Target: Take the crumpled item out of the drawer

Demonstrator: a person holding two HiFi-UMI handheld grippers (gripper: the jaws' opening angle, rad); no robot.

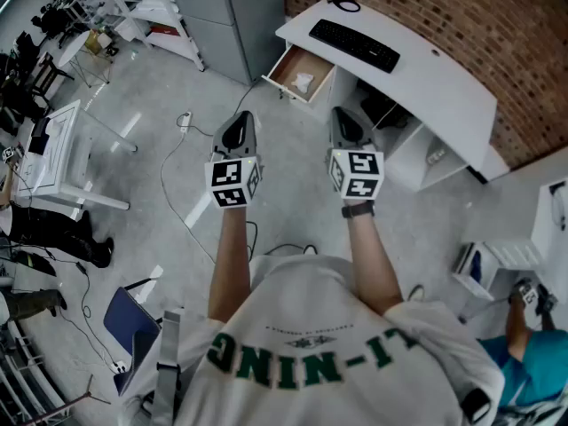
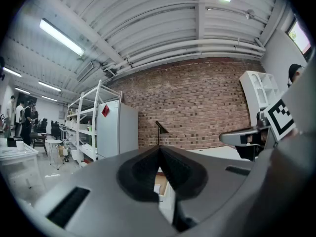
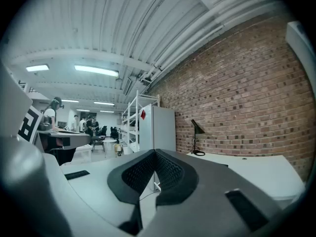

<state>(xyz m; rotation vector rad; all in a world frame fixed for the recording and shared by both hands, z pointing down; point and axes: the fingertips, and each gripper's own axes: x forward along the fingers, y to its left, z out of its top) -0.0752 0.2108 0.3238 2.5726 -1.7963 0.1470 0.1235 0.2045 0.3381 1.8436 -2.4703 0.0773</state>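
Note:
An open wooden drawer (image 1: pixel 288 63) sticks out from the left end of a white desk (image 1: pixel 444 82). A white crumpled item (image 1: pixel 303 82) lies inside it. My left gripper (image 1: pixel 237 133) and right gripper (image 1: pixel 347 126) are held side by side over the floor, well short of the drawer, both pointing toward it. The left gripper (image 2: pixel 159 149) has its jaws together with nothing held; a sliver of the drawer (image 2: pixel 161 180) shows below the tips. In its own view the right gripper (image 3: pixel 155 153) is likewise shut and holds nothing.
A black keyboard (image 1: pixel 355 44) lies on the desk, and a black lamp (image 3: pixel 196 132) stands at its far end by the brick wall (image 3: pixel 247 98). A grey cabinet (image 1: pixel 235 11) stands left of the drawer. Cables (image 1: pixel 173 162) trail over the concrete floor. A white table (image 1: pixel 53 153) is at the left.

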